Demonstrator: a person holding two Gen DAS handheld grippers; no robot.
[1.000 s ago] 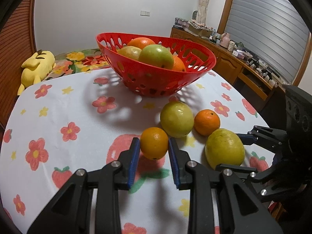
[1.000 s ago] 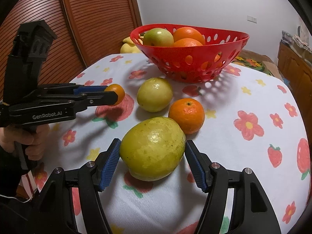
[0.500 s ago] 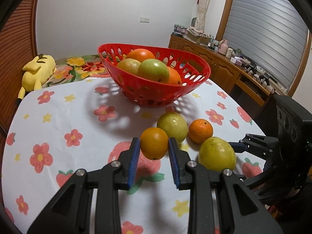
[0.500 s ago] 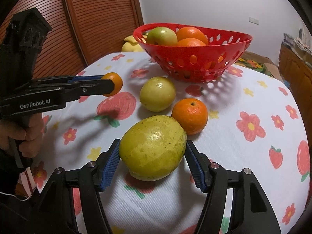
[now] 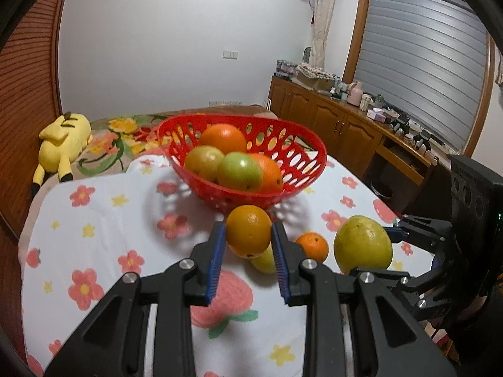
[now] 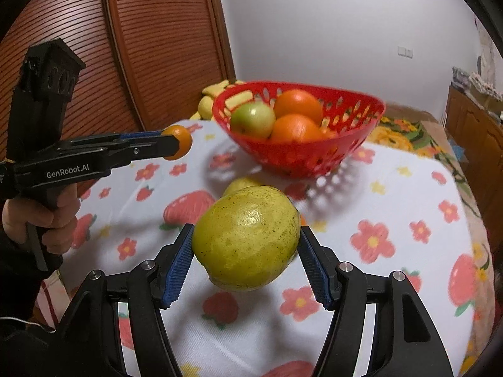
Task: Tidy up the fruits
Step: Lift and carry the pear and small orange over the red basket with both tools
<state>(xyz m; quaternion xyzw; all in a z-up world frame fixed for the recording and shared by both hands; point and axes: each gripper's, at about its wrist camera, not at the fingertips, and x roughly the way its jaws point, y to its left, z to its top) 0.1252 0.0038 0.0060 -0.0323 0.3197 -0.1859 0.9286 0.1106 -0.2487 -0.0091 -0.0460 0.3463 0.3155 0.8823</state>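
Here both fruits hang clear of the tablecloth [image 5: 103,235]: the left gripper [image 5: 248,251] pinches a small orange [image 5: 248,231], the right gripper [image 6: 246,259] clamps a large yellow-green fruit [image 6: 246,235]. Next, I judge, each must travel over the red basket [image 5: 301,169] and release gently onto the pile.

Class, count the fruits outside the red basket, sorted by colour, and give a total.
Orange: 2 (held orange, small orange)
Yellow-green: 2 (large yellow-green fruit, smaller yellow-green fruit)
Total: 4
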